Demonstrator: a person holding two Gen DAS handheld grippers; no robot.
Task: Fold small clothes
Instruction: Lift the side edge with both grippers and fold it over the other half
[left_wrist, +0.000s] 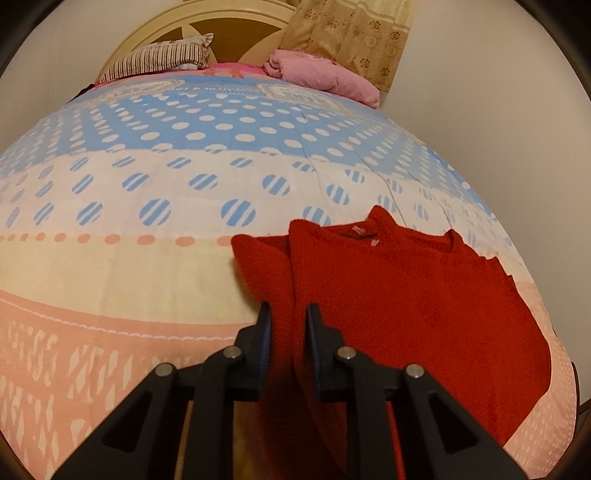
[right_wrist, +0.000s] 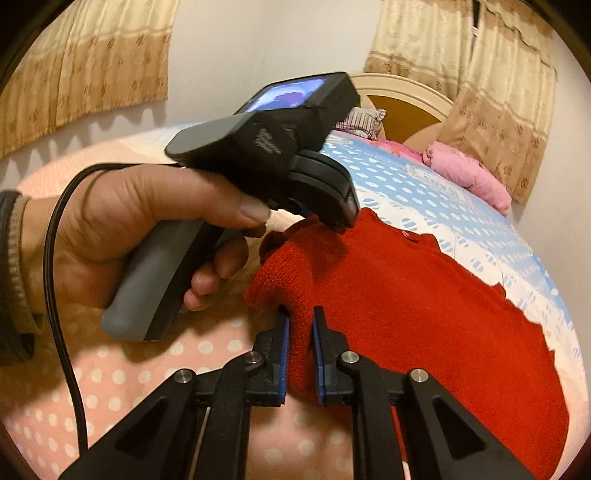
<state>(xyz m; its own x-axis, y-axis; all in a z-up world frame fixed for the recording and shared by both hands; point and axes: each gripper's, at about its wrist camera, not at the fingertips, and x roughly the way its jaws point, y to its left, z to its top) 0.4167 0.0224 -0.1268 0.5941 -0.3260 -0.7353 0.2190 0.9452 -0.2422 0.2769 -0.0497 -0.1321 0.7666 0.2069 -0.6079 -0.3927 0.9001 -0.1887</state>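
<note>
A small red knit sweater (left_wrist: 406, 288) lies on the bed, with its neck label facing up. My left gripper (left_wrist: 288, 317) is shut on a fold of the sweater's left edge, and red cloth fills the gap between its pads. My right gripper (right_wrist: 301, 325) is shut on a folded edge of the same sweater (right_wrist: 424, 302). The right wrist view also shows the left gripper (right_wrist: 341, 218), held in a hand (right_wrist: 122, 229), pressing down on the sweater's far edge.
The bedspread (left_wrist: 184, 177) is blue, white and pink with dots. A striped pillow (left_wrist: 162, 59) and a pink blanket (left_wrist: 325, 74) lie by the headboard (left_wrist: 221, 26). Curtains (right_wrist: 498, 92) hang behind. A black cable (right_wrist: 55, 280) trails from the hand.
</note>
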